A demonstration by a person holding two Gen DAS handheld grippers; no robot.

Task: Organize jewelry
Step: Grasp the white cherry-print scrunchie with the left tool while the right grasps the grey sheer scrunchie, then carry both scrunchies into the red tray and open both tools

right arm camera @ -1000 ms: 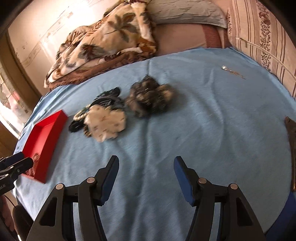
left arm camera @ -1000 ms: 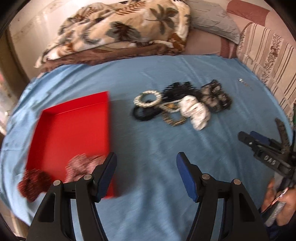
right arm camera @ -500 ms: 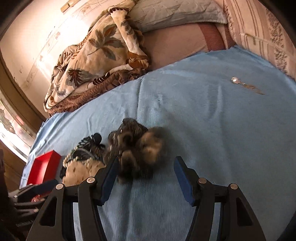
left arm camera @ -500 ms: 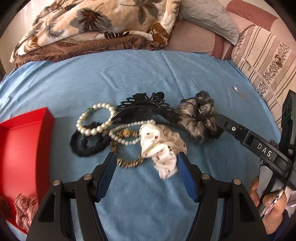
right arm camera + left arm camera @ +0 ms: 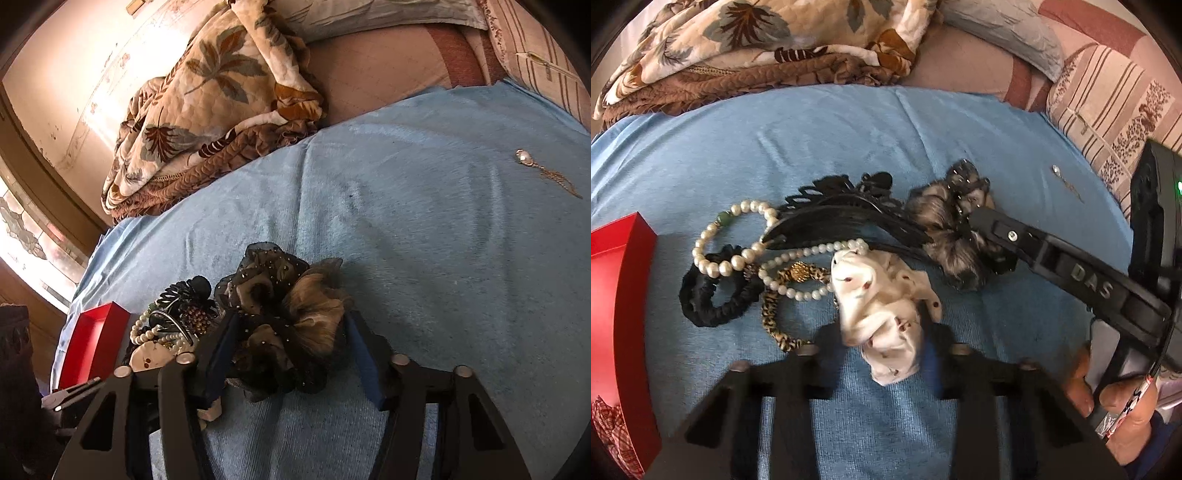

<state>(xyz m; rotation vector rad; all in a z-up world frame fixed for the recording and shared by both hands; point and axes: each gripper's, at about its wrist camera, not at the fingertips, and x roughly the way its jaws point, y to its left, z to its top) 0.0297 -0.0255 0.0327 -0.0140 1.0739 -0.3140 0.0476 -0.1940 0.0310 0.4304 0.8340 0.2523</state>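
Both grippers had pushed forward onto the jewelry pile since half a second earlier, and what a double approach it was! Down on the blue bedsheet (image 5: 849, 140), the left gripper (image 5: 884, 347) stood with its fingers spread wide on either side of the white spotted scrunchie (image 5: 882, 306), not yet pinching it. Over on the other side, the right gripper (image 5: 288, 350) had its fingers open around the dark brown sequined scrunchie (image 5: 288, 317), blue pads flanking the fabric without squeezing. Between those two lay the black hair claw (image 5: 842, 214), the pearl bracelet (image 5: 731, 240), the black scrunchie (image 5: 709, 295) and a leopard-print band (image 5: 772, 314), all tangled together. At the left sat the red box (image 5: 624, 295), a red patterned scrunchie (image 5: 609, 432) inside its near corner. Well apart on the sheet, a small pendant on a chain (image 5: 528, 160) lay alone near the striped pillow (image 5: 1115, 110).
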